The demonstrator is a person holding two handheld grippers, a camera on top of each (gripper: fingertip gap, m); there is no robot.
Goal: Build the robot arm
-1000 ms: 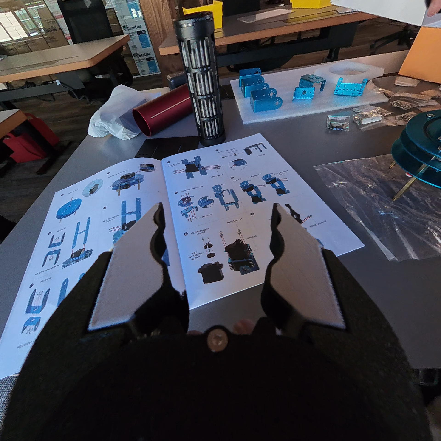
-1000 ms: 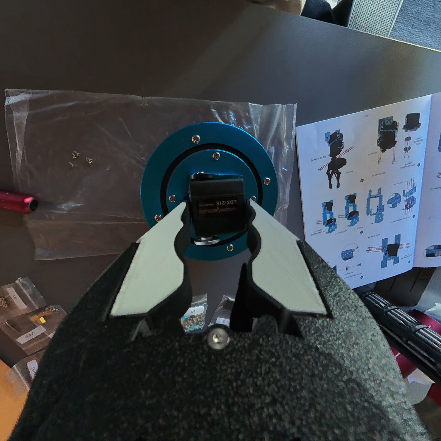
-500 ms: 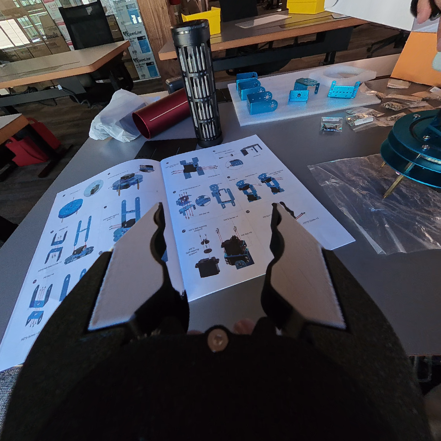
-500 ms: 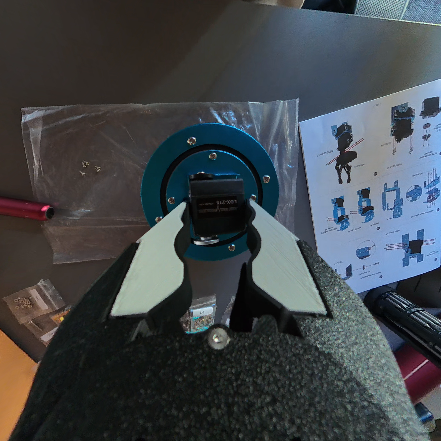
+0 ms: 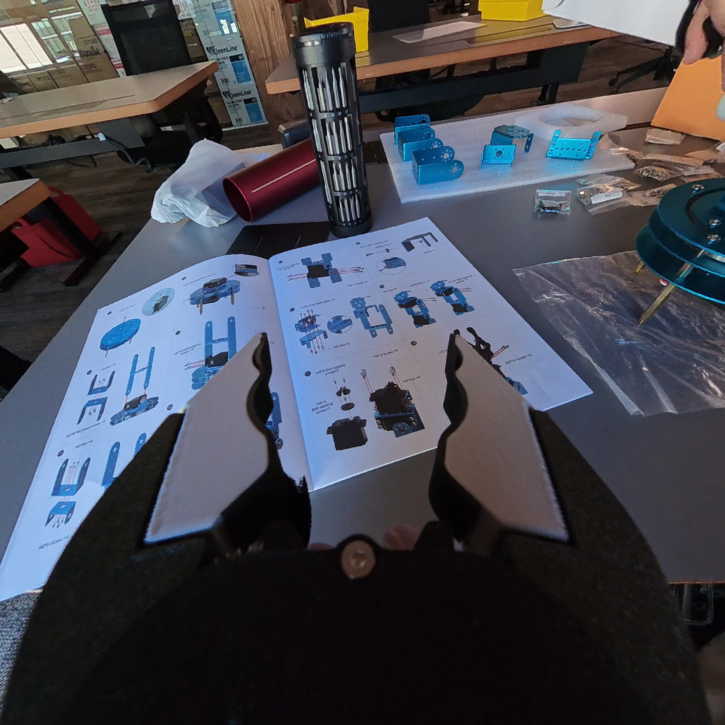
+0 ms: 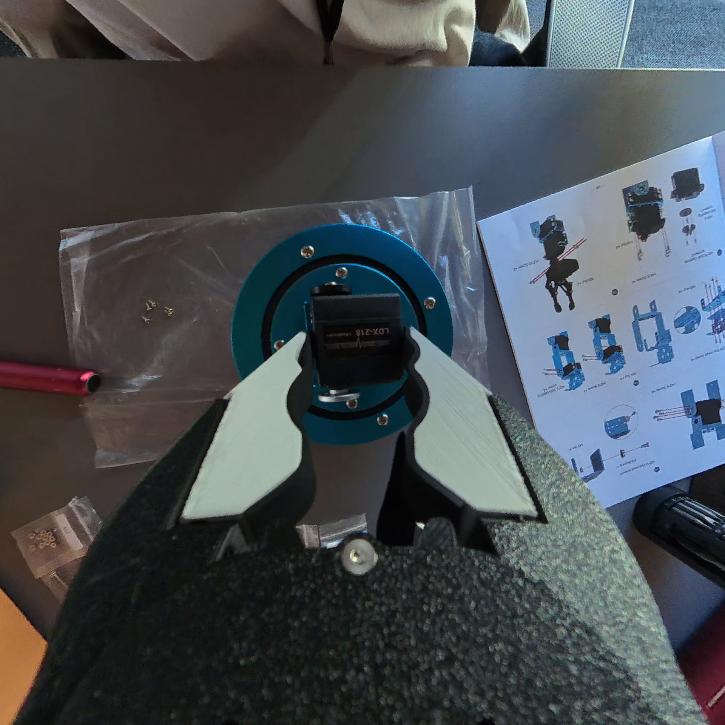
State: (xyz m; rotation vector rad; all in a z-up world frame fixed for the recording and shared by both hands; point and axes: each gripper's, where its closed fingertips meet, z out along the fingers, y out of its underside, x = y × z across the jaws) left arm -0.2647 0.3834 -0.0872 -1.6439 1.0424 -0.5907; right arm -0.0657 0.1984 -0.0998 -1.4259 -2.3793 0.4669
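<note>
Black servo [image 6: 355,345] at frame centre is clenched by the right gripper [image 6: 357,337]; the blue round base [image 6: 255,314] hanging below could twist it loose. Left gripper [image 5: 357,345] is released, over the booklet [image 5: 353,353].

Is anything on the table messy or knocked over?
A little. The red tube lies on its side beside the upright black tube, and a few tiny screws sit loose on the clear plastic bag. Nothing looks broken.

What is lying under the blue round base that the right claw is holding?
Under the blue round base lies a clear plastic bag on the dark table, bearing small screws. The disc covers what is directly beneath it.
</note>
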